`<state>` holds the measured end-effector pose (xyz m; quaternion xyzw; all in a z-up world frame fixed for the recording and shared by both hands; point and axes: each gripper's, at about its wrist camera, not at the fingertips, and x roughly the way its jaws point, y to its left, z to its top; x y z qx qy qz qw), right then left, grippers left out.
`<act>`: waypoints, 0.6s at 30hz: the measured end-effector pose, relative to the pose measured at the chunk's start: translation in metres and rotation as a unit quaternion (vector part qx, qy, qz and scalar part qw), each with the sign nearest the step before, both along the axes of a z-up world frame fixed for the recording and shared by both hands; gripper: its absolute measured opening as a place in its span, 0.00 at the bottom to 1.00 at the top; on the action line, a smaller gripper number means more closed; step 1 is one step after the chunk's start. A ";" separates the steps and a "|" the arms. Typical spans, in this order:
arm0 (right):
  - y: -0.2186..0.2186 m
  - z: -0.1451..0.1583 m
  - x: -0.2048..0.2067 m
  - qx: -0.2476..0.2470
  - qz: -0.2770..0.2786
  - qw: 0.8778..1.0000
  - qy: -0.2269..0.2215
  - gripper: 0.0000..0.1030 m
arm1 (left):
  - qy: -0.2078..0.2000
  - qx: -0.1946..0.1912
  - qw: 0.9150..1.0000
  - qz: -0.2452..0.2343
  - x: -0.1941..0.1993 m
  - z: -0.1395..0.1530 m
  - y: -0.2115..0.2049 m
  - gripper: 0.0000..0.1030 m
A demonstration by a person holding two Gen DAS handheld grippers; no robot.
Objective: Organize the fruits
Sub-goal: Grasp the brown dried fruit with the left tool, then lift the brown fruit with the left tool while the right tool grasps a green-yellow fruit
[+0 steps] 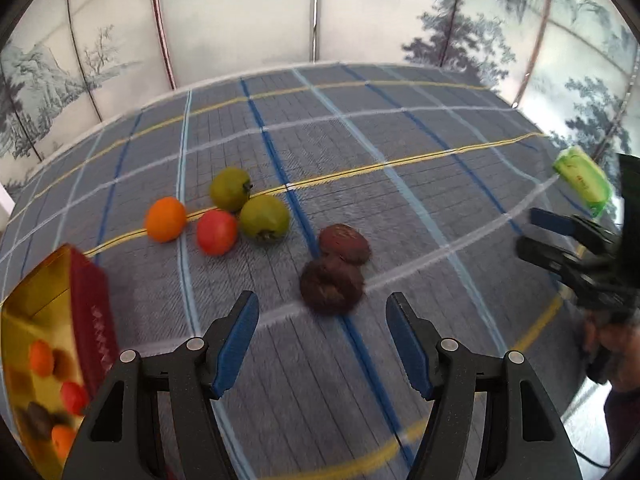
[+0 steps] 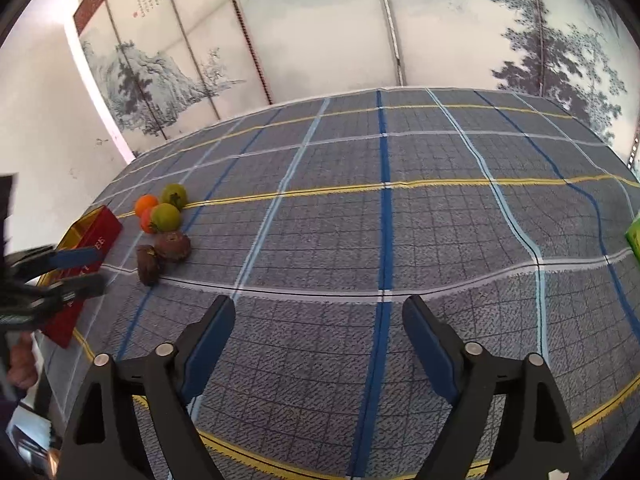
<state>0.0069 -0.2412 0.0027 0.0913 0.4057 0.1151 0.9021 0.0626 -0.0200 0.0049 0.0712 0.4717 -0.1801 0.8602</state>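
Observation:
Loose fruits lie on the plaid tablecloth: an orange fruit (image 1: 165, 219), a red fruit (image 1: 216, 232), two green fruits (image 1: 230, 189) (image 1: 265, 218) and two dark brown fruits (image 1: 343, 243) (image 1: 331, 287). My left gripper (image 1: 322, 334) is open and empty, just short of the nearer brown fruit. A red box with a gold inside (image 1: 48, 320) at the left holds several small fruits. My right gripper (image 2: 318, 338) is open and empty over bare cloth, well right of the fruit cluster (image 2: 166, 216). It shows in the left wrist view (image 1: 536, 236) at the right.
A green packet (image 1: 582, 180) lies at the table's far right edge, also seen in the right wrist view (image 2: 634, 236). A painted folding screen (image 2: 320, 20) stands behind the table. The red box (image 2: 90, 240) sits at the table's left edge.

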 end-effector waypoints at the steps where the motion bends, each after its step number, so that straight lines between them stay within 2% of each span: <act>1: 0.000 0.000 0.000 0.001 0.003 1.000 -0.002 0.84 | 0.005 -0.004 1.000 -0.001 0.004 -0.004 0.000 0.65; 4: -0.001 0.002 -0.001 0.010 0.009 1.000 -0.008 0.85 | 0.023 -0.020 1.000 -0.004 0.018 -0.017 -0.001 0.64; 5: -0.001 0.001 -0.001 0.014 0.010 1.000 -0.008 0.85 | 0.031 -0.029 0.999 -0.005 0.020 -0.022 -0.002 0.56; 6: -0.002 0.001 -0.001 0.017 0.010 1.000 -0.007 0.85 | 0.039 -0.041 0.998 -0.005 0.021 -0.025 -0.002 0.39; 9: -0.003 -0.001 0.000 0.022 0.010 1.000 -0.001 0.85 | 0.030 -0.047 0.998 0.005 0.013 -0.028 -0.001 0.38; 12: -0.003 -0.002 0.001 0.024 0.013 1.000 0.003 0.85 | 0.032 -0.079 0.996 0.027 -0.004 -0.025 0.011 0.38; 14: -0.003 -0.001 0.001 0.025 0.013 1.000 0.001 0.85 | 0.039 -0.103 0.993 0.047 -0.019 -0.019 0.023 0.38; 18: 0.001 0.004 0.001 0.037 0.028 0.999 -0.011 0.85 | 0.032 -0.121 0.990 0.066 -0.048 0.002 0.044 0.38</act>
